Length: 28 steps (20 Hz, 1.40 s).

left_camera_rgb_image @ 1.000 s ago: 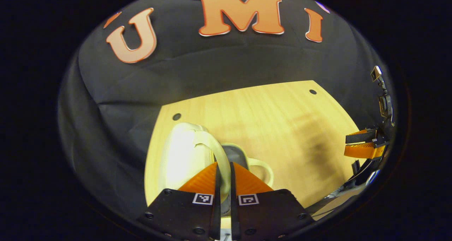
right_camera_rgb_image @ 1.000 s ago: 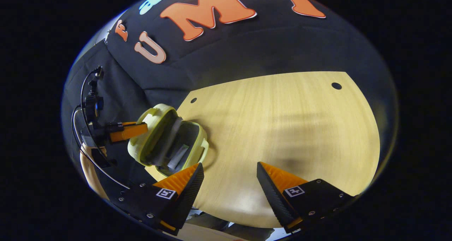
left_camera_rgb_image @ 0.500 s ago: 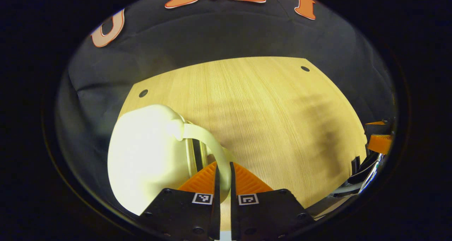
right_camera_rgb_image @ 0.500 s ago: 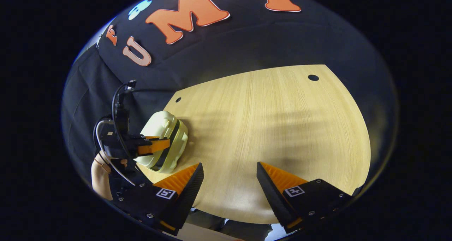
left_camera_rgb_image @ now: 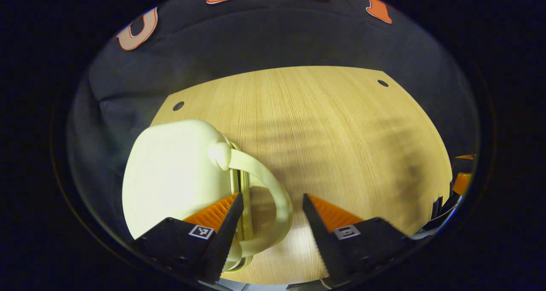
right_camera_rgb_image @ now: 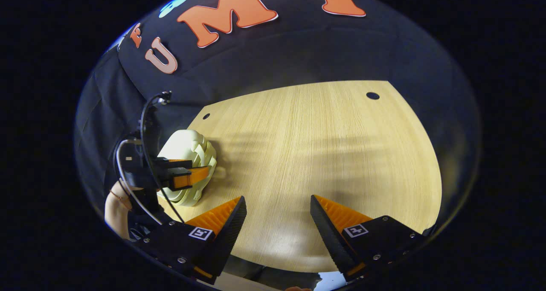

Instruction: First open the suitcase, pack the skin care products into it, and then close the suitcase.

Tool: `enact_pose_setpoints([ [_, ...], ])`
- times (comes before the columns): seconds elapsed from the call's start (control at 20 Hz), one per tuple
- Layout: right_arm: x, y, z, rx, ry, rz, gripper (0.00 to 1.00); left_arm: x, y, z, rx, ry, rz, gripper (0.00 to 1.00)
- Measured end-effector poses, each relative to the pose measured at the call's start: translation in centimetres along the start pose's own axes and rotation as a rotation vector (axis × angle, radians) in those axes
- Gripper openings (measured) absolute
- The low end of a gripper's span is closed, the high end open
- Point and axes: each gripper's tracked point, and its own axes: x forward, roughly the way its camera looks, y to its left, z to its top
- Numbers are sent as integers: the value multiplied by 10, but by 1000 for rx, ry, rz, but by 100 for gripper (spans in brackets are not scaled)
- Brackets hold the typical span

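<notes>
The pale yellow suitcase (left_camera_rgb_image: pixel 170 171) lies shut on the wooden table (left_camera_rgb_image: pixel 332 124), so its inside is hidden. Its curved handle (left_camera_rgb_image: pixel 275 188) arches out between the fingers of my left gripper (left_camera_rgb_image: pixel 273 196), which is open and does not press on it. In the right gripper view the suitcase (right_camera_rgb_image: pixel 187 148) sits at the table's left edge with the left gripper (right_camera_rgb_image: pixel 190 176) just in front of it. My right gripper (right_camera_rgb_image: pixel 278 198) hangs open over bare wood with nothing between its fingers. It also shows at the right edge of the left gripper view (left_camera_rgb_image: pixel 460 176).
A forearm (right_camera_rgb_image: pixel 115 205) and cables reach in behind the left gripper at the lower left of the right gripper view. The table (right_camera_rgb_image: pixel 324 146) has small dark holes near its far corners (right_camera_rgb_image: pixel 373 95). Black cloth surrounds the table.
The suitcase lid has swung down from open to shut. My left gripper, shut on the handle until half a second ago, has opened and let it go. The right gripper has barely moved.
</notes>
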Motion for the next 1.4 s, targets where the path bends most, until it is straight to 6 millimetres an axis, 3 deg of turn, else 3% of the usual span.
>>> enact_pose_setpoints([
  [0.05,-3,2,10,-10,-38,-20,96,-14,1,16,-1,-62,3,98],
  [0.15,-11,4,40,-19,-143,-58,96,-51,3,58,6,-208,15,98],
  [0.35,-46,13,105,18,-390,-104,96,-132,16,135,-44,-506,18,97],
  [0.45,-67,22,132,-3,-516,-131,96,-167,17,164,-85,-631,-10,97],
  [0.6,-102,32,160,-82,-671,-201,95,-185,18,175,-113,-724,-36,97],
  [0.75,-120,40,163,-115,-764,-204,95,-213,38,182,-114,-813,-8,97],
  [0.95,-118,60,163,-120,-775,-207,95,-235,61,184,-129,-889,28,98],
  [1.05,-120,61,162,-110,-770,-193,95,-246,70,185,-147,-936,41,98],
  [1.2,-121,63,165,-116,-776,-196,95,-260,75,181,-151,-979,59,97],
  [1.4,-117,68,175,-130,-777,-156,95,-264,79,178,-173,-969,87,98],
])
